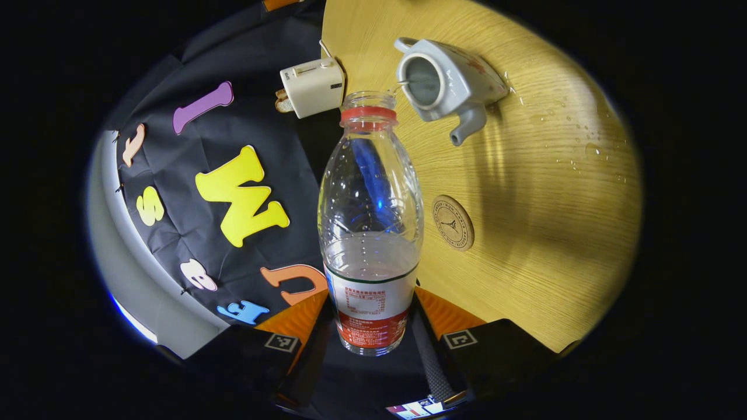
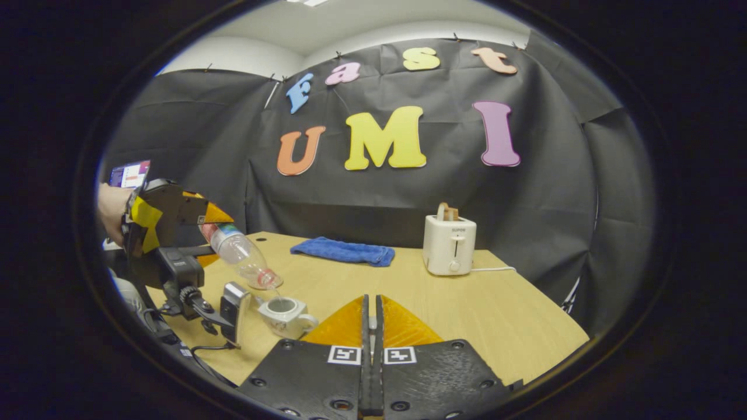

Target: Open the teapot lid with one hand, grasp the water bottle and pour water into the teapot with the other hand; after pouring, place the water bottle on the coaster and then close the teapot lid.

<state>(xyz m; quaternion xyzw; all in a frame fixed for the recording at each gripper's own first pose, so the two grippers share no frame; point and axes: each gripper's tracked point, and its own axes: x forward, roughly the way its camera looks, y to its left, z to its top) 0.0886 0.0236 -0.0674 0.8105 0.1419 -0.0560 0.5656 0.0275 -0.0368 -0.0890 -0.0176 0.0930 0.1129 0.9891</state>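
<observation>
**Bottle tipped over the open teapot**

Your left gripper (image 1: 372, 335) has the water bottle (image 1: 370, 233) clamped by its labelled lower body, a finger on either side; where the pads meet the label is hidden behind the bottle itself. The bottle is uncapped, its mouth just beside the teapot (image 1: 444, 84), whose opening is uncovered. A thin stream runs from the mouth to that opening; it's faint and hard to trace. The coaster (image 1: 453, 222) lies bare on the table (image 1: 543, 233), apart from the teapot, with droplets scattered nearby.

In the right gripper view, your right gripper (image 2: 372, 326) has its fingers closed together; a small pale thing sits in the seam, too small to identify. The toaster (image 2: 449, 245) and blue cloth (image 2: 344, 252) sit farther back.
</observation>
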